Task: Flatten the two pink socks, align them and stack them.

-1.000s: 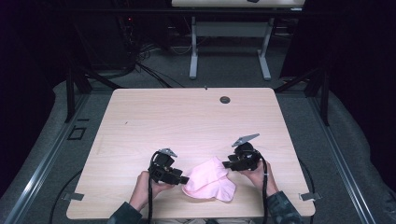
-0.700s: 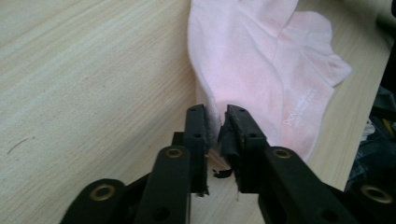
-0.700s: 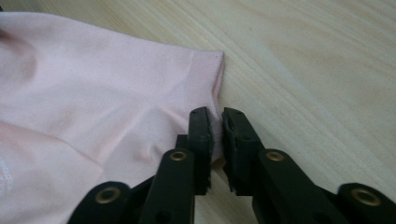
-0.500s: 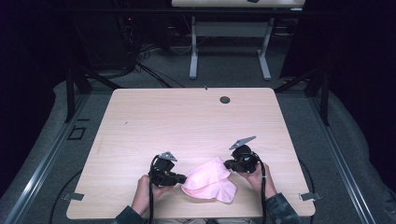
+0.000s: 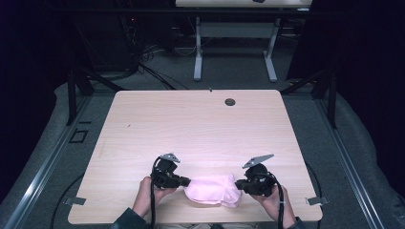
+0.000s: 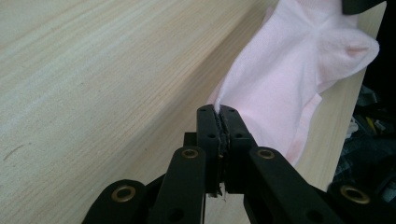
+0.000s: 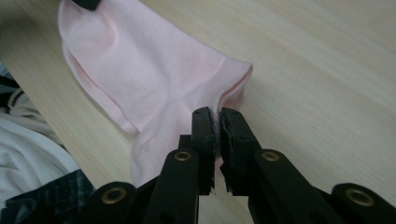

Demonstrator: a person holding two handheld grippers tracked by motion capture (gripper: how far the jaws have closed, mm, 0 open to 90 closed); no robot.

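Left gripper [image 6: 218,111] and right gripper [image 7: 217,114] each pinch a pink sock [image 5: 212,189], stretched between their closed jaws above the table [image 5: 200,124].

Evenly lit pale wooden table [image 5: 200,129] seen from above, surroundings falling into deep darkness, soft short shadows under the hands, slightly grainy picture, close gripper views bright, nearest black jaws soft-focused, no glare

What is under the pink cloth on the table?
Under the pink cloth only the wooden table can be seen around its edges. The left gripper and right gripper pinch its two ends. Anything beneath its middle is covered.
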